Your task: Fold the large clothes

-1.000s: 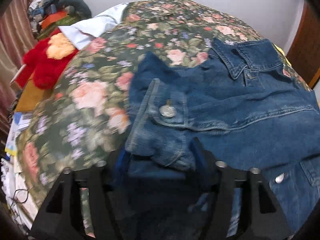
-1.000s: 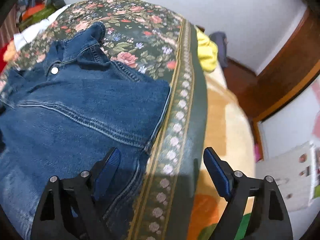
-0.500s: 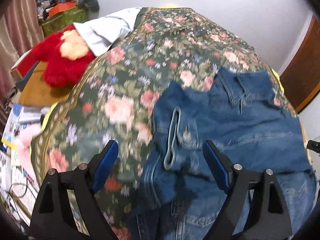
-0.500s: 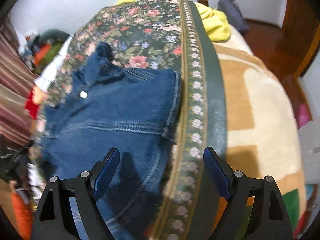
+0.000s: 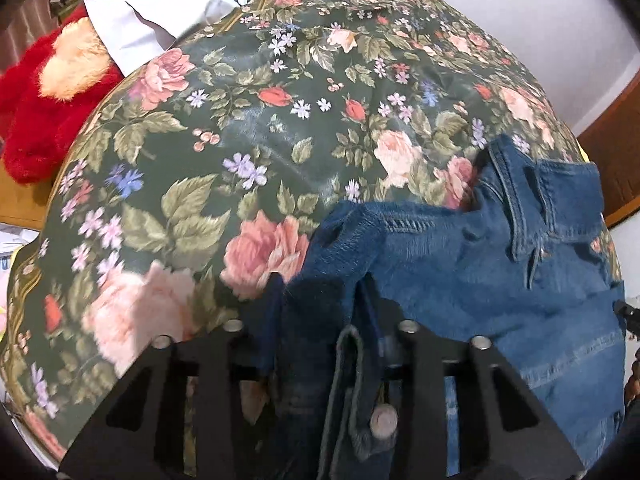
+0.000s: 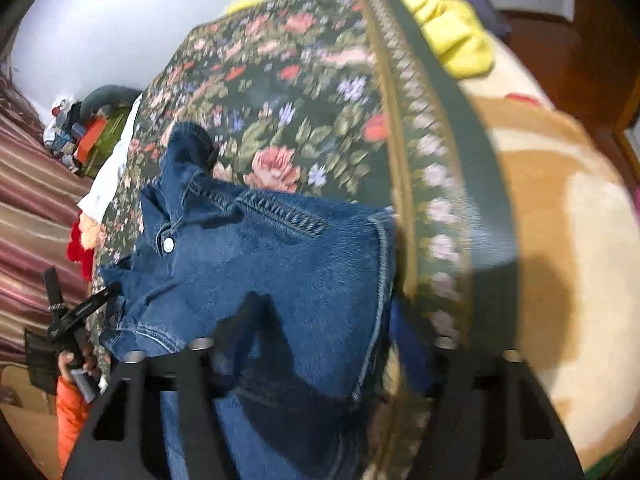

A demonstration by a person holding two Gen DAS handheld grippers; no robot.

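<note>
Though I looked for a label or any lettering, none could be read on the blue denim jacket (image 5: pixel 480 272) or anything around it. The jacket lay spread on the dark green floral bedspread (image 5: pixel 248 128), collar pointing toward the far wall, its body folded in and its right edge close to the bedspread's patterned border (image 6: pixel 436 208).

Both tools pointed steeply down at the bed. The left gripper (image 5: pixel 320 300) stood at the jacket's near left corner, its black jaws closing with a thick bunch of denim between them; the cloth filled the gap and the dark fingers (image 5: pixel 276 308) pressed against it on either side. A cuff with a metal button (image 5: pixel 382 420) hung just below, between the gripper's arms.

The right gripper (image 6: pixel 320 320) sat over the jacket's near right edge, its jaws also closing, with a folded layer of denim between them. Its right finger lay beside the jacket's stitched hem, but motion blur kept me from telling whether the pads had yet bitten into the cloth.

In the right view, the person's left hand (image 6: pixel 76 360) gripped the other tool's handle, above an orange sleeve (image 6: pixel 70 416). A red plush toy (image 5: pixel 44 96) and a white cloth (image 5: pixel 160 12) lay past the bedspread's far left, and a yellow cloth (image 6: pixel 456 40) past its far right.
</note>
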